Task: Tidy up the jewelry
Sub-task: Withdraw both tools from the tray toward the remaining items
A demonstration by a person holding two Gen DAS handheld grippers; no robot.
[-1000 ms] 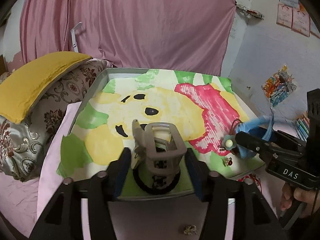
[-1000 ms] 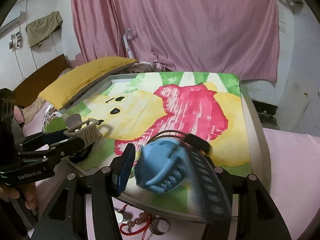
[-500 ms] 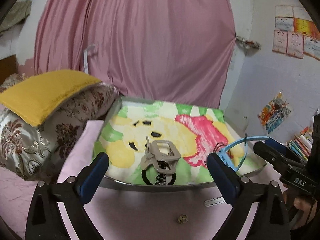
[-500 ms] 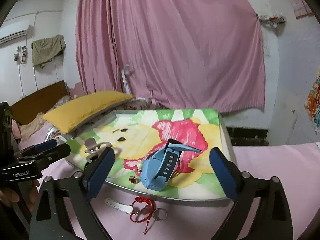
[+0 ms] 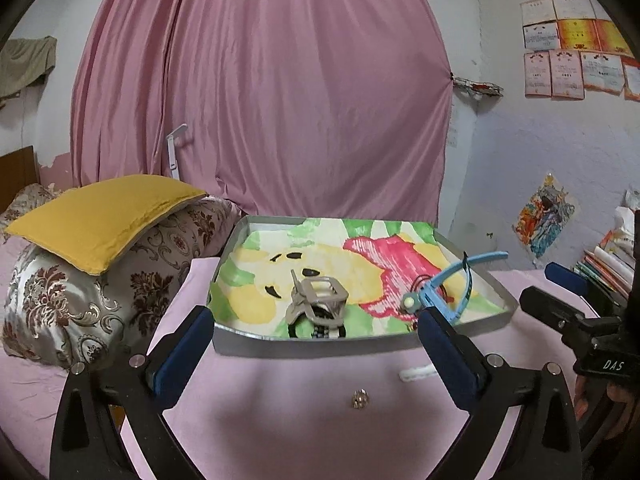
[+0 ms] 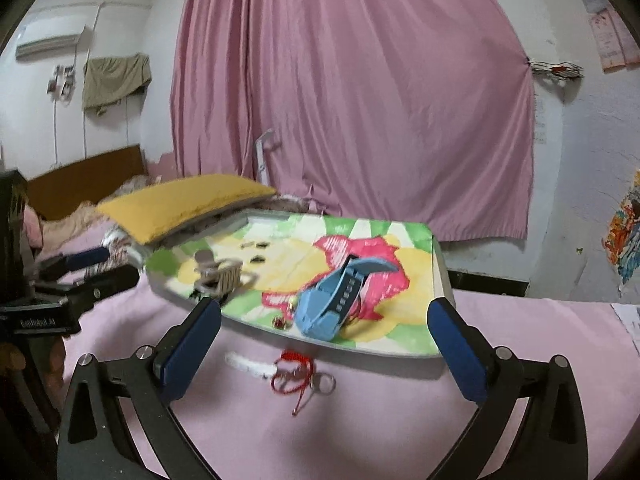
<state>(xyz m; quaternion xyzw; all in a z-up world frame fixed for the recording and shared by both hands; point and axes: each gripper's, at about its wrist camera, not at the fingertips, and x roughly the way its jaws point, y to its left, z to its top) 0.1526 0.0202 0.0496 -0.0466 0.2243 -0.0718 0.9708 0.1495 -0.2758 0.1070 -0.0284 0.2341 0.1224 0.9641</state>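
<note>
Spreading wide across the bottom of the left wrist view, the left tongs are standing fully apart with nothing between their blue pads. In the right wrist view the right tongs are opening at the bottom of the frame, and nothing is sitting between them either.

Lying nearest on the pink bedsheet, low in the middle of the left view, a small round ring is resting by itself. In the right view a red cord bracelet with beads and a metal ring is lying on the sheet just in front of the tray, with a white strip beside it to the left.

Sitting further back at the centre of both views, a shallow metal tray is carrying a liner painted in yellow, green and red. In its near left part a grey claw hair clip is standing over a dark band. Toward the near right part a light blue watch is lying on its side, its strap holes showing, with a tiny red trinket just beside it.

Filling the upper part of both frames beyond the tray, a pink curtain is hanging, and a yellow cushion is lying on a patterned pillow at middle left.
</note>
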